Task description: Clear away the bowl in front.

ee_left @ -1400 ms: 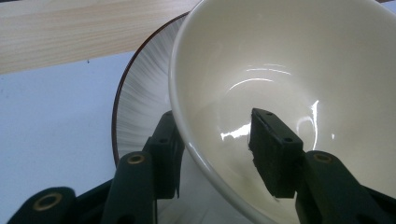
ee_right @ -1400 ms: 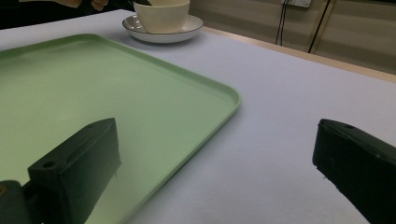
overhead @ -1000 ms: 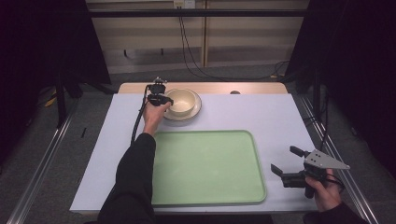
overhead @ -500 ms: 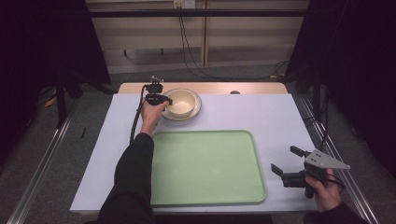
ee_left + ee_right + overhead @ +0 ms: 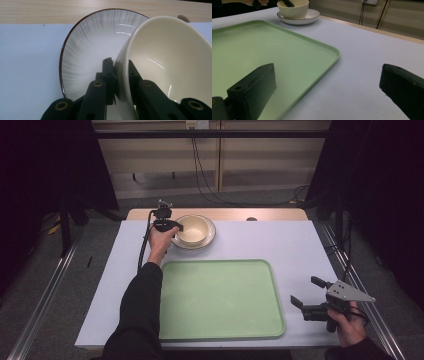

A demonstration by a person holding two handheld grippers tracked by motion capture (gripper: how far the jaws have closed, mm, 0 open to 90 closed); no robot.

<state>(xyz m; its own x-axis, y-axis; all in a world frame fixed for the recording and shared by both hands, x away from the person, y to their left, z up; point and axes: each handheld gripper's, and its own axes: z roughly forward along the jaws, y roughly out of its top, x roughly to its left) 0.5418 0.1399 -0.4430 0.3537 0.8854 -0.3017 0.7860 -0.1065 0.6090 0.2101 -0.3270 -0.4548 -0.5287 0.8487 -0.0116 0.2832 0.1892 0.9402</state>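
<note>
Grasping is the step judged to be in hand: the bowl's (image 5: 160, 65) rim is pinched by the left gripper (image 5: 119, 75), one jaw inside and one outside, with the plate (image 5: 85, 47) beneath and beyond it. A steady lift is called for next, probably toward the green tray (image 5: 220, 300). Farther right, the right gripper (image 5: 307, 295) is held spread, the tray's edge just before its jaws.

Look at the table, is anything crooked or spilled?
Nothing is spilled. The cream bowl looks tipped on its plate, but the left claw is pinching its rim. The green tray lies flat and bare.
</note>
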